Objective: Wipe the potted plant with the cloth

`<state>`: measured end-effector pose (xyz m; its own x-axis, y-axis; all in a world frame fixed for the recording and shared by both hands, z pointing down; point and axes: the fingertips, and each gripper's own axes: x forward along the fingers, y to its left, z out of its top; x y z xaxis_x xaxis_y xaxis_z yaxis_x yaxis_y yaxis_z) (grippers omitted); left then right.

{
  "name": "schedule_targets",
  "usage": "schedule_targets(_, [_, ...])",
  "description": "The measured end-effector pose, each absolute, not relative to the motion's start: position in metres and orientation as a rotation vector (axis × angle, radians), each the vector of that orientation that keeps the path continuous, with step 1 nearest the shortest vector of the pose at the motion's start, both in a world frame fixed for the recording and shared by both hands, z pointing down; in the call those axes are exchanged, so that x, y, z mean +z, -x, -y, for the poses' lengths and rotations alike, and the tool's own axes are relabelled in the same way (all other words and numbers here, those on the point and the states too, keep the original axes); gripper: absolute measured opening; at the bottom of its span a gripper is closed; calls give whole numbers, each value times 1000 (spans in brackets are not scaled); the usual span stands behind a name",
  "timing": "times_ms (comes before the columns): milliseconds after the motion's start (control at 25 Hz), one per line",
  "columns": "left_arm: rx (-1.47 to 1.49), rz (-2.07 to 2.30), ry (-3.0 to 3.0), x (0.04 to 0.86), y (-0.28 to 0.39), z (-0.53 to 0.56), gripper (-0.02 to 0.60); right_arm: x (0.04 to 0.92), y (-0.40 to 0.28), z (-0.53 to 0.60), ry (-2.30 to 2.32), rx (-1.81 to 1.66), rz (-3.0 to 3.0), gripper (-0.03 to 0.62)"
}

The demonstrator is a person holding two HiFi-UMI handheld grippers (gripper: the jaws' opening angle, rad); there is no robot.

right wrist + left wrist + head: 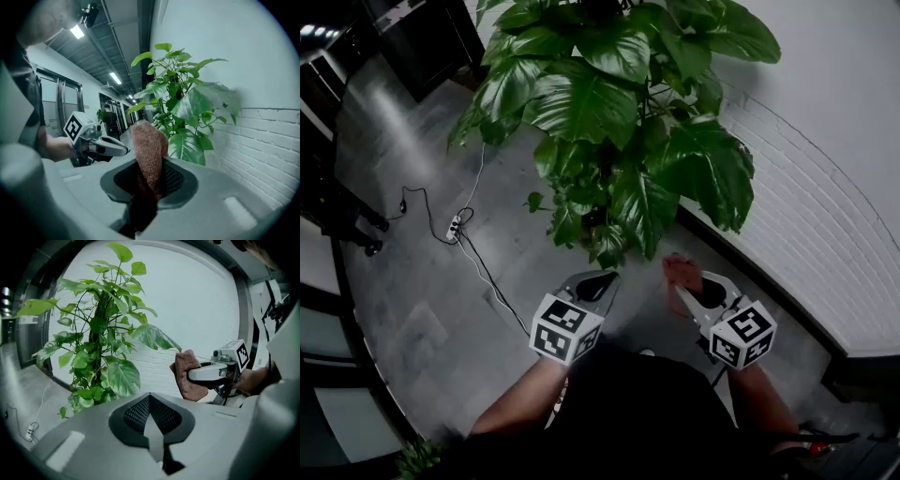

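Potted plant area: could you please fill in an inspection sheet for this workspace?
Surface: grey tiled floor.
Job's things: potted plant, large green leaves, pot hidden by them; brown cloth, clear of the leaves.
Clutter: small red item at the lower right edge, too small to identify.
Grippers: left gripper shut, empty; right gripper shut on the cloth; both point towards the plant.
Cables: white power strip on the floor, with a black cable and a white lead running from it.
Surroundings: white brick wall beside the plant; corridor with ceiling lights.
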<state>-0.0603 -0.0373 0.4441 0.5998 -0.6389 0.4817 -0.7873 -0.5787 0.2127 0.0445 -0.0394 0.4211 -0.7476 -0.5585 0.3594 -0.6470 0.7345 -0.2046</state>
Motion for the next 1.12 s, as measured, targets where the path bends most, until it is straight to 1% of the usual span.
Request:
schedule_targets(360, [523, 1163, -2406, 476, 57, 53, 19, 441, -48, 60, -1014, 355, 2626, 71])
schedule_targets(440, [529, 1167, -2394, 485, 59, 59, 46, 451, -46, 70, -1023, 312, 2602, 71])
schedule_targets(600, [510, 1179, -2387, 502, 68, 81, 54, 465, -33, 99, -1035, 226, 2554, 71])
schedule_targets(720, [503, 1137, -2395, 522, 75, 101, 74, 467, -17, 125, -1064, 185, 2528, 71])
schedule_targets(800, [501, 1063, -2411, 533, 73, 109, 111, 465, -9, 141, -1099, 186, 2515, 71])
schedule_targets(880, [482, 981, -2408, 542, 69, 117, 161, 461, -2, 153, -1135, 197, 2505, 71])
schedule_targets(1120, [348, 796, -2319, 570, 45, 141, 241, 460, 10, 171, -1185, 146, 2453, 71])
